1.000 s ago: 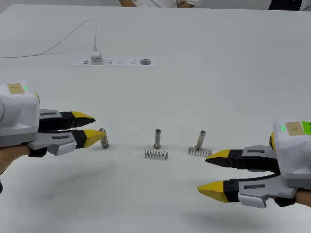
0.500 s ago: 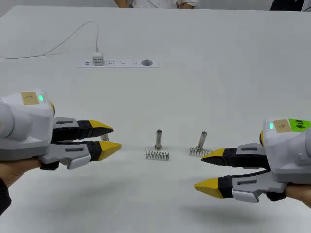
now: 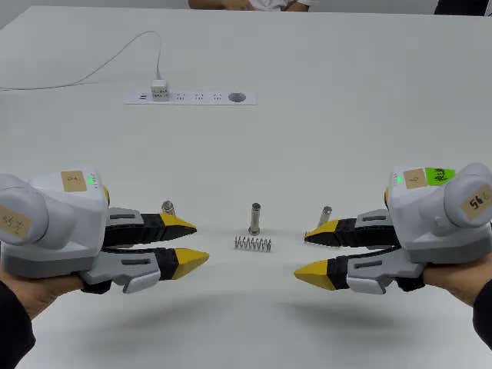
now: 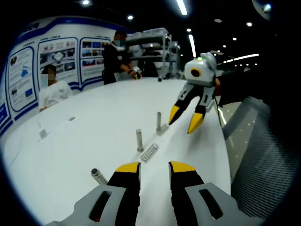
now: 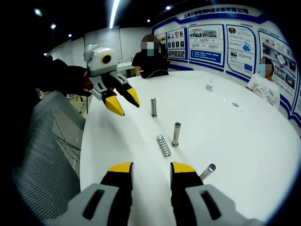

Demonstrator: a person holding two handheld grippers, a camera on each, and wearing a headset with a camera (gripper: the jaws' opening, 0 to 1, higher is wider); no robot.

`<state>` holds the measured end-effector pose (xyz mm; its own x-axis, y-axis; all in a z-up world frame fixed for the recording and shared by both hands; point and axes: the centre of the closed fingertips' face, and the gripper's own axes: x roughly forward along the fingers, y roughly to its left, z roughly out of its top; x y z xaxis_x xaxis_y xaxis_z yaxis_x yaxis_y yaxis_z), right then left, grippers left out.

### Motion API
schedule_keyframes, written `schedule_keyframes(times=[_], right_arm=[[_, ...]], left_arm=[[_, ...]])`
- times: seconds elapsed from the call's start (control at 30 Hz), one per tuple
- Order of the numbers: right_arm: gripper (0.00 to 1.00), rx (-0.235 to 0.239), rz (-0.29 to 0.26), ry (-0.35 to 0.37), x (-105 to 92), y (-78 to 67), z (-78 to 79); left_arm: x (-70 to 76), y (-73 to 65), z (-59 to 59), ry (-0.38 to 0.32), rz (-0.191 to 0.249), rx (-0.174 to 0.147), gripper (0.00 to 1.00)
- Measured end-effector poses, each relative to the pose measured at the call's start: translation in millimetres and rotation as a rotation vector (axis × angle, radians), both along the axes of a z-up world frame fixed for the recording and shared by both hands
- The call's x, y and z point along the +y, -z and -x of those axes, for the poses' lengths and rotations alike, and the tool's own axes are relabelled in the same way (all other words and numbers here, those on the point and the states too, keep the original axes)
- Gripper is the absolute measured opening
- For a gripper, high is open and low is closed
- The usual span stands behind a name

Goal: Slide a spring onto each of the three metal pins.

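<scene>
Here, the coming move turns on where the loose spring (image 3: 253,244) lies with respect to the two tongs. In the head view this spring lies flat on the white bench (image 3: 346,138), its long axis running from 9 to 3 o'clock. It is just at 6 o'clock of the bare middle pin (image 3: 254,217), which stands upright. The left tongs (image 3: 200,242) have the spring at 3 o'clock, and the right tongs (image 3: 300,254) have it at about 10 o'clock. Both hover near it without touching, and I judge that neither is clearly nearer. Both tongs are parted to a moderate gap and hold nothing. In each gripper view the spring sits almost straight ahead of the yellow tips, close to 12 o'clock. The spring lies flat while the pin stands, so I think it must be gripped across the coils and turned upright before it can slide on. The left pin (image 3: 167,206) already carries a mounted spring (image 5: 153,107), so one pin of three seems done. The right pin (image 3: 325,213) seems to lean, and its top is bare. The upper jaw of the right tongs covers its foot, so I cannot tell what lies there. A power strip (image 3: 188,98) rests far off at 12 o'clock.
</scene>
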<state>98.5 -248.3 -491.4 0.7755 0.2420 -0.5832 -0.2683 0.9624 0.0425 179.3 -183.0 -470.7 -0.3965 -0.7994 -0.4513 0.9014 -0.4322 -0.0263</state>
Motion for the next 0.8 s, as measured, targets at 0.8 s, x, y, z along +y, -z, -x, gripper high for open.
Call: schedule_keyframes(times=[0.8], right_arm=[[0.22, 0.092, 0.061, -0.025, -4.8, 30.3, -45.3]], left_arm=[[7.8, 13.4, 14.2, 0.023, -0.035, 0.023, 0.24]])
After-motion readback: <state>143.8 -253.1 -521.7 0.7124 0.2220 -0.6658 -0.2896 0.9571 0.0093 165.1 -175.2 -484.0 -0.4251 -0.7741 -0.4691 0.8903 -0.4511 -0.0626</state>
